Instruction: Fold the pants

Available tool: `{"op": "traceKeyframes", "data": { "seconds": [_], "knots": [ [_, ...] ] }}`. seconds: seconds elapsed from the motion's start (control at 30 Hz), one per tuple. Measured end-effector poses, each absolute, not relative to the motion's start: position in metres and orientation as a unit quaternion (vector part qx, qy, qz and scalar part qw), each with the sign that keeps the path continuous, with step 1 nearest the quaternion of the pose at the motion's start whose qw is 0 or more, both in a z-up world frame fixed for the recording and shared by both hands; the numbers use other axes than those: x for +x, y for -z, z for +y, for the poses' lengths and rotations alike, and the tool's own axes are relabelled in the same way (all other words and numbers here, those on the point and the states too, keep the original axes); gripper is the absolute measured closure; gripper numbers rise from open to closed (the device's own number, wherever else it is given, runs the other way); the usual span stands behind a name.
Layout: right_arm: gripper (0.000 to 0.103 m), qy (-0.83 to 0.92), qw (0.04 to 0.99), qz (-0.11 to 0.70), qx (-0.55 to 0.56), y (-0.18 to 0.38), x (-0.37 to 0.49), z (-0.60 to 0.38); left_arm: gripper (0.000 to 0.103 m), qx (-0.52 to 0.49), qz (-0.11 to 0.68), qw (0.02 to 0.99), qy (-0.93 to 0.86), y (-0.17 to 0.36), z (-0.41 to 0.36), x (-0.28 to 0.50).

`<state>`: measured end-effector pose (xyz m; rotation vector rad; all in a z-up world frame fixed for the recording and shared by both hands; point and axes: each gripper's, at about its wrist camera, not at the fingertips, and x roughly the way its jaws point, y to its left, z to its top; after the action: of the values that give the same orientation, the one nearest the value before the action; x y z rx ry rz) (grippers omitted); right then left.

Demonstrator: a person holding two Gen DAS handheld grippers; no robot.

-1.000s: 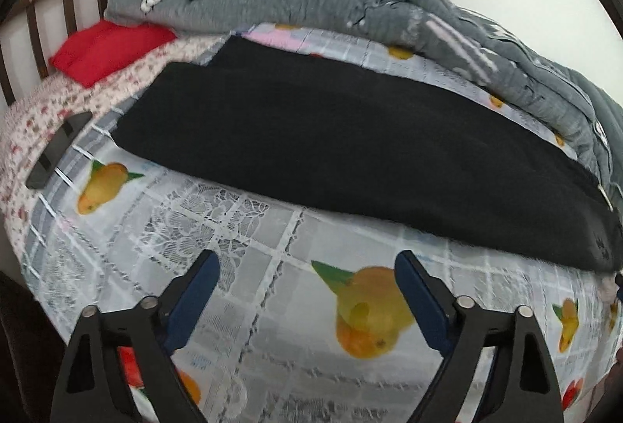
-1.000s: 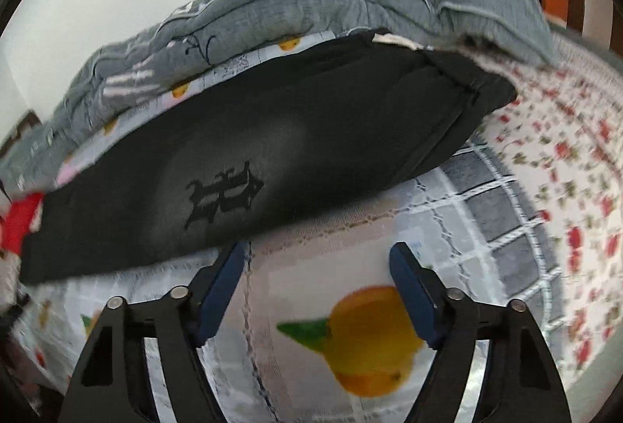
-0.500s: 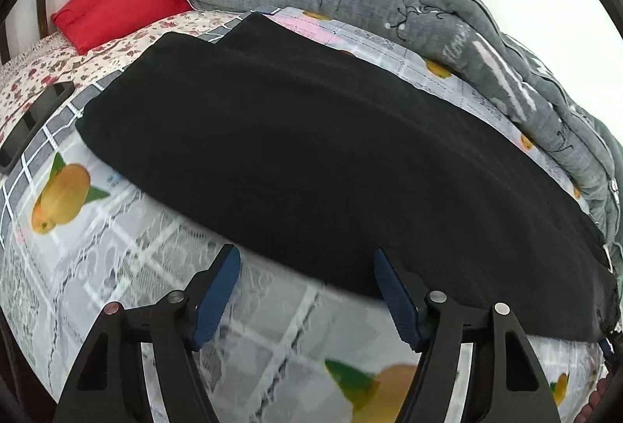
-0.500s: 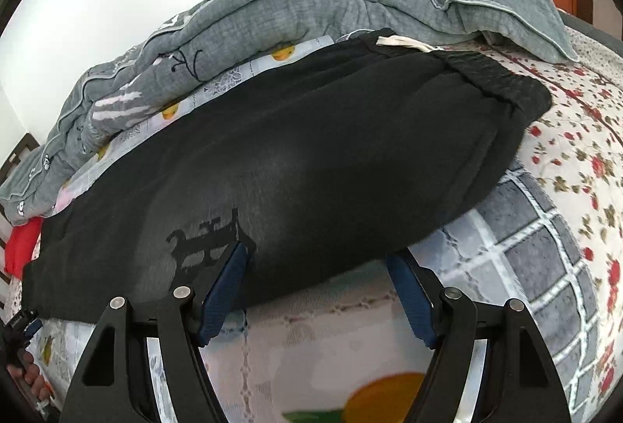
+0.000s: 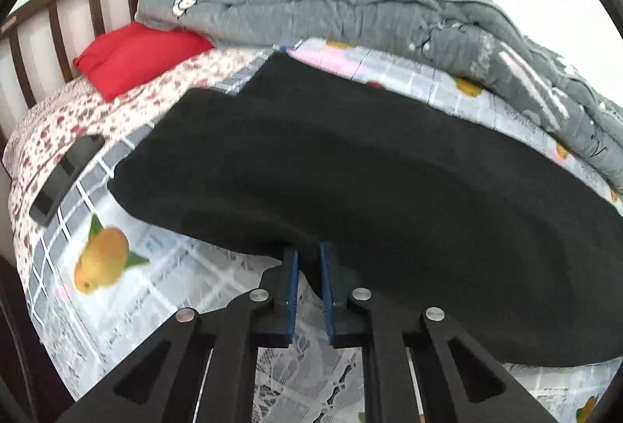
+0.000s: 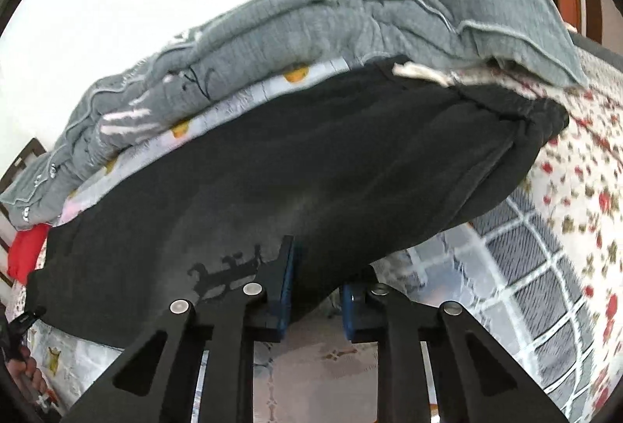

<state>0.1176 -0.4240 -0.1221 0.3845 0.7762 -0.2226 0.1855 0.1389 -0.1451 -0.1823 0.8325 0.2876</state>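
Left wrist view: black pants (image 5: 370, 166) are lying flat across the middle of the frame, running from centre left to the right edge, on a bedsheet (image 5: 187, 290) printed with fruit and grey checks. The left gripper (image 5: 308, 259), at bottom centre, has just been closing and its blue pads (image 5: 293, 283) are pinching the near hem of the pants, with only a narrow strip of cloth showing between them. A rumpled grey quilt (image 5: 350, 10) is piled along the far side, crowding the upper edge of the pants. A red pillow (image 5: 136, 53) is sitting at upper left against the dark wooden headboard (image 5: 54, 22). A dark phone (image 5: 64, 181) is lying at the left edge on the flowered part of the bedding, well apart from the pants.

Right wrist view: the pants (image 6: 311, 158) are filling the middle of the frame, waistband toward the upper right, a black emblem (image 6: 226, 269) showing just left of the tool. The right gripper (image 6: 317, 279), at bottom centre, has just been closing; its jaws are standing slightly apart with a bunched fold of the near edge clamped between them. The grey quilt (image 6: 350, 14) is overhanging the far edge of the pants along the top. A white drawstring (image 6: 418, 71) is poking out at upper right beneath it. Flowered bedding (image 6: 576, 189) is spreading down the right side. At lower left, a person's hand (image 6: 27, 372) is partly visible at the frame edge, blurred.
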Motion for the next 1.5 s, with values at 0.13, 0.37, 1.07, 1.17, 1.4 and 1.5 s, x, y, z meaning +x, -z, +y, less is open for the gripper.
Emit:
{"op": "traceKeyframes", "data": {
  "seconds": [0.13, 0.37, 1.07, 1.17, 1.4, 1.5],
  "knots": [
    [0.085, 0.103, 0.913, 0.358, 0.166, 0.101, 0.124, -0.417, 0.093, -0.099, 0.379, 0.911, -0.130, 0.123, 0.142, 0.188],
    [0.088, 0.097, 0.921, 0.340, 0.166, 0.075, 0.152, -0.417, 0.094, -0.085, 0.361, 0.920, -0.124, 0.101, 0.138, 0.218],
    [0.090, 0.126, 0.916, 0.355, 0.137, 0.105, 0.290, -0.419, 0.094, -0.053, 0.348, 0.928, -0.123, 0.116, 0.121, 0.349],
    [0.086, 0.132, 0.908, 0.367, 0.153, 0.115, 0.305, -0.422, 0.094, -0.045, 0.339, 0.929, -0.140, 0.116, 0.122, 0.358],
    [0.059, 0.126, 0.918, 0.354, 0.127, 0.101, 0.288, -0.409, 0.062, -0.057, 0.339, 0.928, -0.141, 0.111, 0.129, 0.344],
    [0.058, 0.124, 0.920, 0.355, 0.110, 0.094, 0.267, -0.404, 0.051, -0.054, 0.350, 0.925, -0.133, 0.109, 0.130, 0.328]
  ]
}}
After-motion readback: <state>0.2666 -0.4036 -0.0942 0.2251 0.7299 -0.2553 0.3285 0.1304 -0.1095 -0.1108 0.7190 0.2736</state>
